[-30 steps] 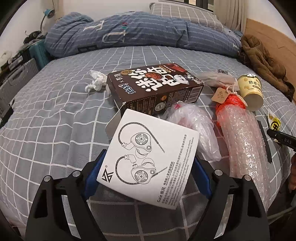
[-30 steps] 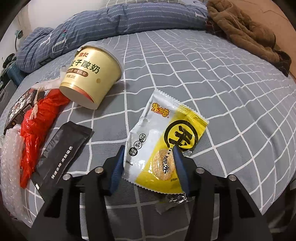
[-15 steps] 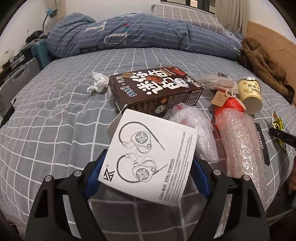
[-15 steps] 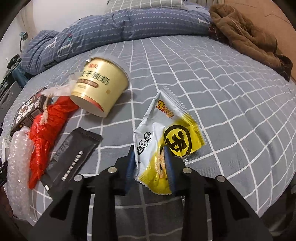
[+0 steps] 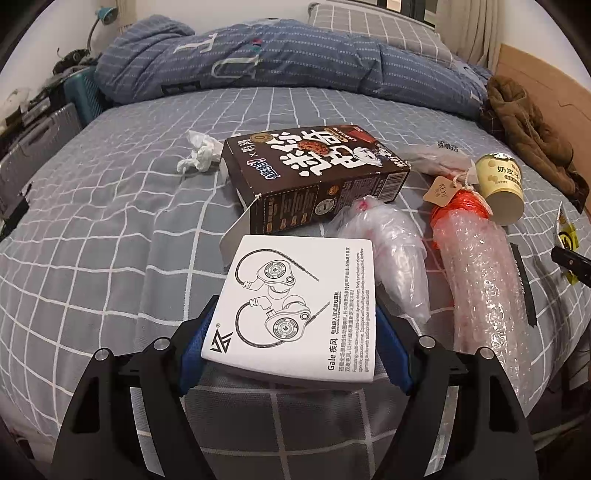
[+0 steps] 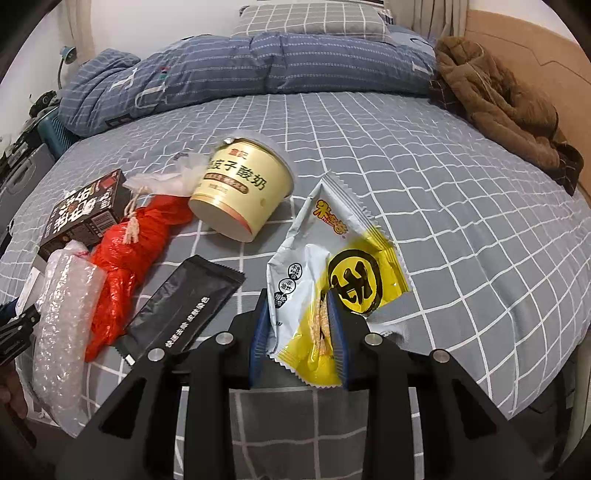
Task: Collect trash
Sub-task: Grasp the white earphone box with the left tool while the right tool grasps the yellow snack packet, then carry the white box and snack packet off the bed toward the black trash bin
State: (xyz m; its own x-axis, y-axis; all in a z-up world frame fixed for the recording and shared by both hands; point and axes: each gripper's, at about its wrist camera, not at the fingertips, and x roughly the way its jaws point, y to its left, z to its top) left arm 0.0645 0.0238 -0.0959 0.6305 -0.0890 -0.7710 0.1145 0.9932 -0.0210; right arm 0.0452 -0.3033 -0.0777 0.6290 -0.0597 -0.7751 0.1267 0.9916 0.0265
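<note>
My left gripper [image 5: 295,332] is shut on a white earphone box [image 5: 299,302] and holds it above the grey checked bed. My right gripper [image 6: 297,321] is shut on a yellow and white snack wrapper [image 6: 332,266], crumpled between the jaws and lifted off the bed. More trash lies on the bed: a brown snack carton [image 5: 314,177], a crumpled tissue [image 5: 199,153], a clear plastic bag [image 5: 391,251], a bubble wrap roll [image 5: 484,280], a red bag [image 6: 129,251], a yoghurt cup [image 6: 240,192] on its side and a black sachet [image 6: 181,306].
A rolled blue duvet [image 5: 258,66] and a pillow [image 6: 314,18] lie at the head of the bed. A brown jacket [image 6: 495,103] lies at the right by the wooden headboard. Suitcases [image 5: 33,144] stand left of the bed.
My right gripper has closed on the snack wrapper, crumpled it and raised it off the bed. My left gripper has risen slightly with the white box, which now sits straighter.
</note>
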